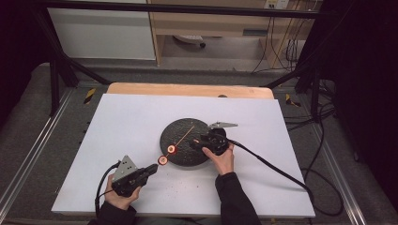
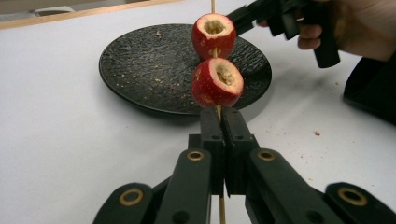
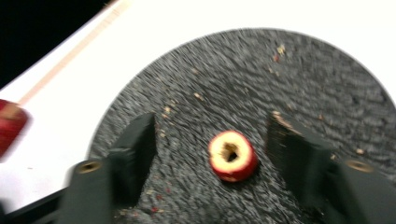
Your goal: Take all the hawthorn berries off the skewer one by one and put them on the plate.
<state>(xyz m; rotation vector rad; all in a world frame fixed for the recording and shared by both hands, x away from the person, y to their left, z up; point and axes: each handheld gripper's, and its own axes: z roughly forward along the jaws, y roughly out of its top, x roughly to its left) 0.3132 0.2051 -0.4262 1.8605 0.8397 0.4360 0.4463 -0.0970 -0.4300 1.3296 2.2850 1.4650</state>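
Note:
A thin wooden skewer (image 1: 185,133) slants over the black plate (image 1: 180,129), with two red cored fruits threaded on its near end. My left gripper (image 1: 153,168) is shut on the skewer just below the lower fruit (image 2: 217,83); the upper fruit (image 2: 213,35) sits right behind it. My right gripper (image 1: 197,143) hovers low over the plate (image 3: 327,84), open. A third red cored fruit (image 3: 232,156) lies on the plate between its jaws, touching neither. The skewered fruit (image 3: 9,123) shows blurred at the left edge of the right gripper view.
The plate (image 2: 140,70) rests on a white sheet (image 1: 131,122) covering the table, with crumbs scattered on both. A wooden table edge (image 1: 187,89) runs along the far side. Cables trail from both grippers off the right and front edges.

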